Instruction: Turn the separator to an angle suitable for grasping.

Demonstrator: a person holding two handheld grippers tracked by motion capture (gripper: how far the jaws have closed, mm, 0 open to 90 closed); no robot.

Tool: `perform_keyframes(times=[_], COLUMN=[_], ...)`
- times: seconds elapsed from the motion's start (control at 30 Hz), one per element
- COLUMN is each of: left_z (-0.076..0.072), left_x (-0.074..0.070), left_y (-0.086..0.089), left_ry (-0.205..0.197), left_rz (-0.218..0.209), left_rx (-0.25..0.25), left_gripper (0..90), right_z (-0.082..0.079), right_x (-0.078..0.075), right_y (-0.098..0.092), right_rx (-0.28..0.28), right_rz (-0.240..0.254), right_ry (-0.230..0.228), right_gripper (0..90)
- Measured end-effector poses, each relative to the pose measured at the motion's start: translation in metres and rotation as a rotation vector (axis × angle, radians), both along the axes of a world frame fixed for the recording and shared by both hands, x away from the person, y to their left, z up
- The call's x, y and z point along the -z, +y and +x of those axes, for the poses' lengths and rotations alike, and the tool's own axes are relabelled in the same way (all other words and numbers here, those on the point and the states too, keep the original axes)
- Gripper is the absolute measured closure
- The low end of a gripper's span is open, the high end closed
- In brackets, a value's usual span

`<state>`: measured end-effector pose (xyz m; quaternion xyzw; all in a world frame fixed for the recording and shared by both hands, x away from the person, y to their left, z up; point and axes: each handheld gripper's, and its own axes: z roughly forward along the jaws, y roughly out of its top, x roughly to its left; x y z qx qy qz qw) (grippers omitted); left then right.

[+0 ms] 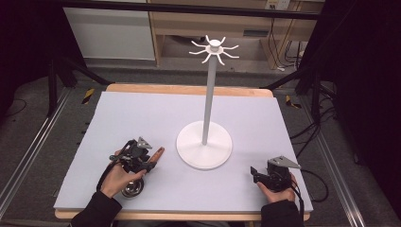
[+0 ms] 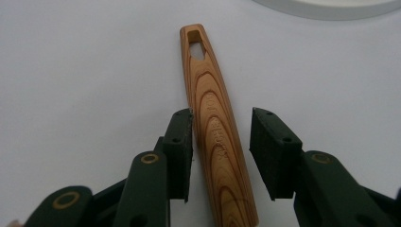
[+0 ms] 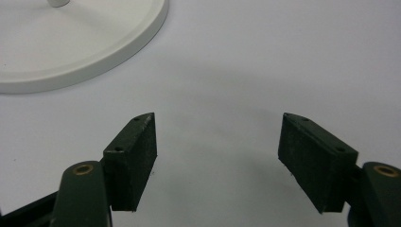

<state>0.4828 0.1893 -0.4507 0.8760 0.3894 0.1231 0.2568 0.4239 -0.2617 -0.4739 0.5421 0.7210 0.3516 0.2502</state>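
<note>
A pale grey mat covers the bench [image 1: 142,118], dark floor and cables all round it, and here you are, low at the near left corner. Your left hand-held gripper [image 2: 221,156] straddles the wooden handle [image 2: 215,127], jaws partly open: the left pad looks to be touching the wood or just beside it, the right pad stands clear with a gap. Nothing is clamped yet. The handle lies flat on the mat, its slotted hanging hole pointing away from you toward the white stand [image 1: 204,144]; in the high view a shiny metal bowl [image 1: 132,188] sits under your left hand [image 1: 118,177], so this reads as a ladle or a scoop.

This looks like the grasp step. The next move calls for you to centre on the handle and close evenly, so the wood doesn't roll or skid aside.

Further out, your right hand-held gripper [image 3: 217,161] rests wide open over bare mat, holding nothing, near the stand's round base [image 3: 94,52]. High above, the hooks [image 1: 214,48] wait.
</note>
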Motion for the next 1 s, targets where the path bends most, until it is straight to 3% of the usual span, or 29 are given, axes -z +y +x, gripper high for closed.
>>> perform_keyframes(times=[0.17,0.57,0.8,1.0], left_z=[0.002,0.0,-0.001,0.001], left_x=[0.006,0.005,0.003,-0.01], left_y=[-0.001,0.003,0.0,0.002], left_ry=[0.004,0.038,0.034,0.001], left_rz=[0.024,0.018,0.05,0.031], left_rx=[-0.003,0.018,0.034,0.053], left_gripper=[62.4,65.2,65.3,59.3], right_z=[0.0,0.001,0.001,0.001], right_x=[0.001,0.001,0.001,0.001], right_y=[-0.001,0.0,0.0,-0.001], right_rx=[-0.005,-0.01,-0.01,-0.016], right_rz=[-0.006,-0.007,-0.001,0.0], right_ry=[0.001,0.003,0.009,0.013], right_gripper=[29.9,30.8,30.8,30.9])
